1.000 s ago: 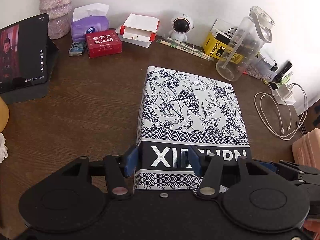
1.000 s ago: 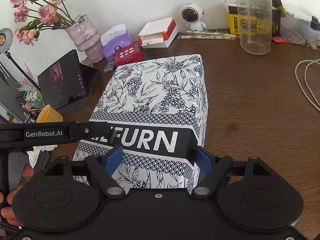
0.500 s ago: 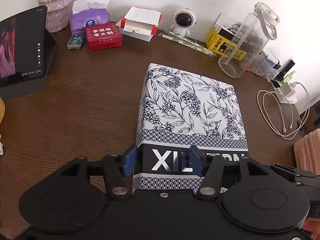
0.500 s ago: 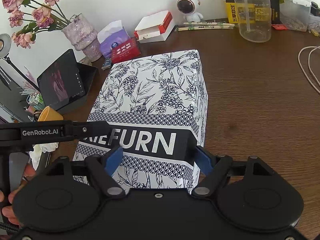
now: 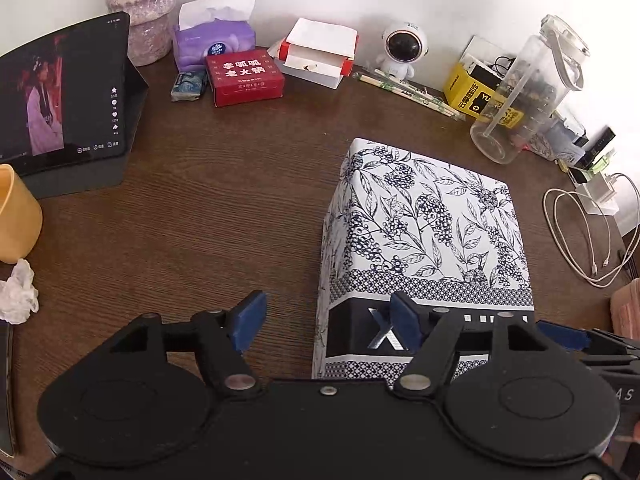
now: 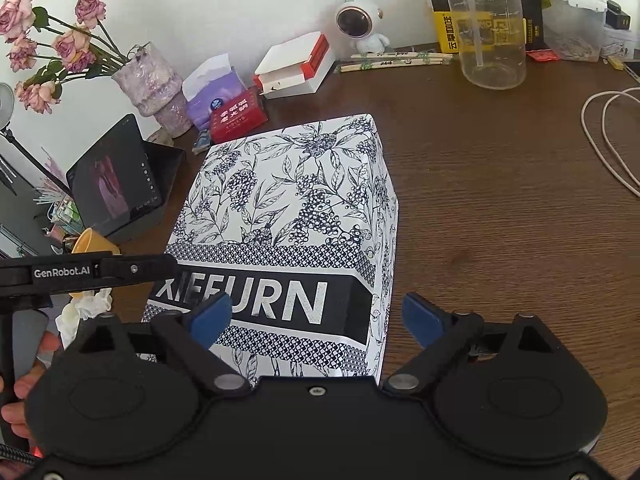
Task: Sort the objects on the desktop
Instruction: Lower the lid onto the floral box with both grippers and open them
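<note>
A large white box with a blue floral print and a black XIEFURN band [image 5: 432,224] lies on the brown desk; it also shows in the right wrist view [image 6: 296,208]. My left gripper [image 5: 326,318] is open at the box's near left corner, its right finger over the black band, its left finger over bare desk. My right gripper [image 6: 316,316] is open, its fingers spread over the near end of the box, with the right finger past the box's right edge. Neither holds anything.
Along the back wall stand a purple tissue pack [image 5: 214,42], red box [image 5: 244,76], white-red box [image 5: 318,54], astronaut figure [image 5: 404,48], chopsticks [image 5: 408,94], clear jug [image 5: 524,92]. A tablet [image 5: 64,96] and yellow cup [image 5: 16,220] are left; white cable [image 5: 592,232] right.
My left gripper has shifted left and opened wider, so the box now sits to its right. My right gripper has opened and drawn back a little from the box.
</note>
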Demonstrator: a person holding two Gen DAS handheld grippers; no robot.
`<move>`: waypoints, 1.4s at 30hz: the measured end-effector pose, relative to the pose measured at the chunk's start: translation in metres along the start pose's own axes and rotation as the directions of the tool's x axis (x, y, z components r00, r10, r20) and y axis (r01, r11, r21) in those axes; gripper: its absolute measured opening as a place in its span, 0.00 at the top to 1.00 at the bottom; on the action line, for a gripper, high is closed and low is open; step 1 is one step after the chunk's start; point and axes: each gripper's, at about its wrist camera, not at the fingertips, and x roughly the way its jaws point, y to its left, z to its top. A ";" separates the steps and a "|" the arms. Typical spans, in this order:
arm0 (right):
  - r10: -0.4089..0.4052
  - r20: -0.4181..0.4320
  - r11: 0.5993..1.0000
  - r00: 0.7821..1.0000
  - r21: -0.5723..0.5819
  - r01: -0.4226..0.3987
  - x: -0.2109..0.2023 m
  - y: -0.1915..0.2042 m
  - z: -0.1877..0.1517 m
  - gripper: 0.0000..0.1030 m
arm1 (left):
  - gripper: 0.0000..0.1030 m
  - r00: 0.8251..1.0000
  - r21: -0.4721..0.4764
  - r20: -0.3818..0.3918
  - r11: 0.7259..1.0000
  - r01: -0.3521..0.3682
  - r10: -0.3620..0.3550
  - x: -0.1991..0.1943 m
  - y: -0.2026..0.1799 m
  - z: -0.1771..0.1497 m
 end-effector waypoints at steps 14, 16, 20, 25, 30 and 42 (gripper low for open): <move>0.050 -0.013 0.994 0.999 0.101 -0.049 0.010 -0.011 0.003 0.33 | 0.35 1.000 0.028 -0.021 1.000 0.003 -0.003 0.010 -0.003 0.005; 0.040 -0.018 0.994 0.999 0.102 -0.038 0.012 -0.010 0.003 0.33 | 0.36 1.000 0.029 -0.026 1.000 -0.003 0.004 0.012 -0.003 0.004; 0.037 -0.021 0.994 0.999 0.103 -0.035 0.013 -0.011 0.003 0.33 | 0.36 1.000 0.034 -0.024 0.999 0.003 -0.002 0.014 -0.002 0.004; 0.048 -0.012 0.994 0.999 0.098 -0.047 0.013 -0.012 0.002 0.33 | 0.35 1.000 0.058 -0.014 0.998 -0.008 0.009 0.013 -0.005 0.002; 0.065 0.002 0.992 0.998 0.109 -0.065 0.013 -0.016 -0.001 0.32 | 0.35 1.000 0.069 -0.012 0.998 -0.010 0.011 0.012 -0.006 0.003; 0.099 0.027 0.990 0.995 0.101 -0.101 0.012 -0.023 -0.004 0.31 | 0.34 1.000 0.071 0.005 0.997 0.016 -0.017 0.008 -0.014 -0.006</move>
